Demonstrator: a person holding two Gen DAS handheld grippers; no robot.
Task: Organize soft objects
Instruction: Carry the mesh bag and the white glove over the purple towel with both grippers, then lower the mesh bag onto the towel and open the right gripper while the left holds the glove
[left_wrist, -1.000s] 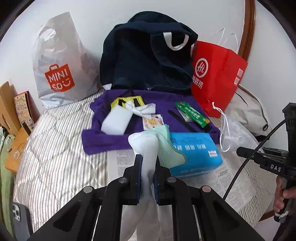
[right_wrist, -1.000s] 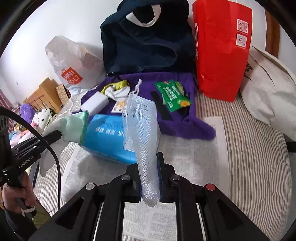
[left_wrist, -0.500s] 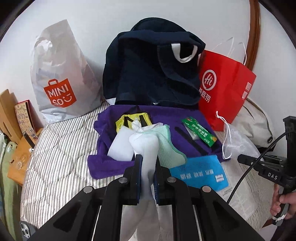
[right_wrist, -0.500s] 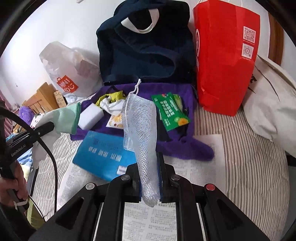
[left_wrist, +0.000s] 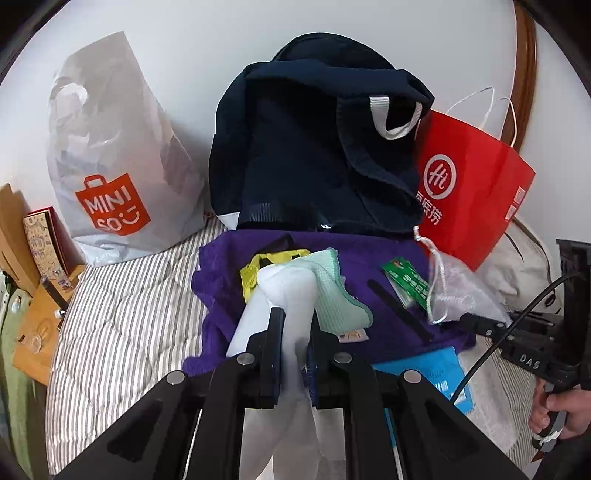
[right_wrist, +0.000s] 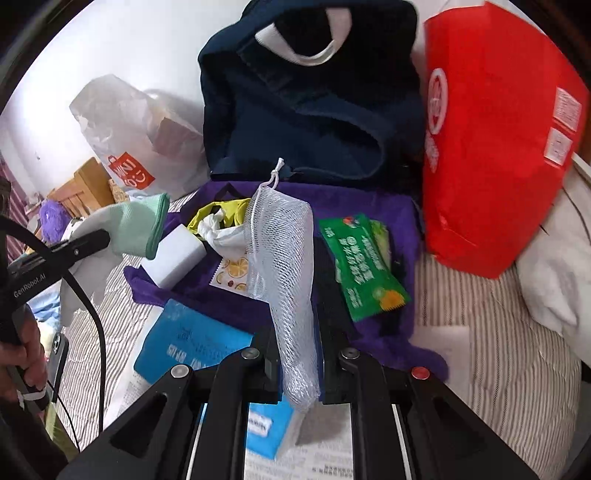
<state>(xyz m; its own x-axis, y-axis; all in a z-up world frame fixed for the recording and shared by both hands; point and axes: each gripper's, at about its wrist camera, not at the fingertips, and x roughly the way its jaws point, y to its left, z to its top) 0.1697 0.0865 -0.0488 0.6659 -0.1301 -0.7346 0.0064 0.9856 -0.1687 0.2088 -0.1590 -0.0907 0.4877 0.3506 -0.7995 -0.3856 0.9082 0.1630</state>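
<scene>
Pinching a white sock (left_wrist: 291, 295), left tool (left_wrist: 293, 328), right tool (right_wrist: 297, 350) gripping mesh pouch (right_wrist: 284, 251), navy bag (left_wrist: 314, 155) ahead.

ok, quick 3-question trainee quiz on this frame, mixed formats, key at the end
1. True or false: the left gripper is shut on a white and green glove.
2. What does the right gripper hold? A) green packet B) white mesh pouch C) blue pack
3. Fill in: the green packet lies on a ____ cloth in front of the navy bag.

Key
1. True
2. B, the white mesh pouch
3. purple; the purple cloth is spread on the striped bedding.
</scene>
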